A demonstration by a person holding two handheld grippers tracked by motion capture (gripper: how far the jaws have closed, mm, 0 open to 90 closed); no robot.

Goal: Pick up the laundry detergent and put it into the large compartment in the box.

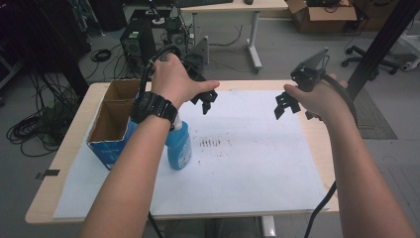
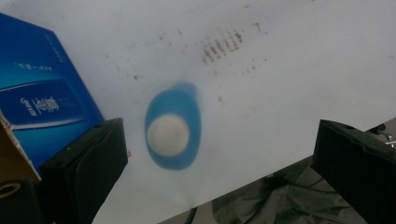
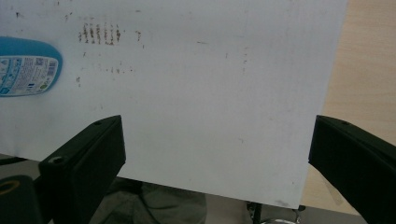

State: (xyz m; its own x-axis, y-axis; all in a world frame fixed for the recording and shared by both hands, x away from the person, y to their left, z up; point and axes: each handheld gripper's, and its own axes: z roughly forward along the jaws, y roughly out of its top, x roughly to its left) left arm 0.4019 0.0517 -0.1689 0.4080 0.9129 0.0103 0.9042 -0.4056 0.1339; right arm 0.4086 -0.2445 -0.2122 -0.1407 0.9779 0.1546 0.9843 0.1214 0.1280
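I held the left gripper point(image 1: 207, 102) spread wide and empty above the blue bottle point(image 1: 179, 145), which stood upright, white cap point(image 2: 167, 135) up, on the white sheet point(image 1: 257, 163) just beside the blue cardboard box point(image 1: 112, 130). The right gripper point(image 1: 286, 105) hung equally agape and empty over bare sheet. I judged a good grasp meant descending straight along the bottle's vertical long axis, jaws straddling its narrow faces, clear of the box.

Plenty of open white sheet point(image 1: 257, 163) across the middle and right, but the blue bottle point(image 1: 179, 146) and cardboard box point(image 1: 113, 124) crowd the left side.
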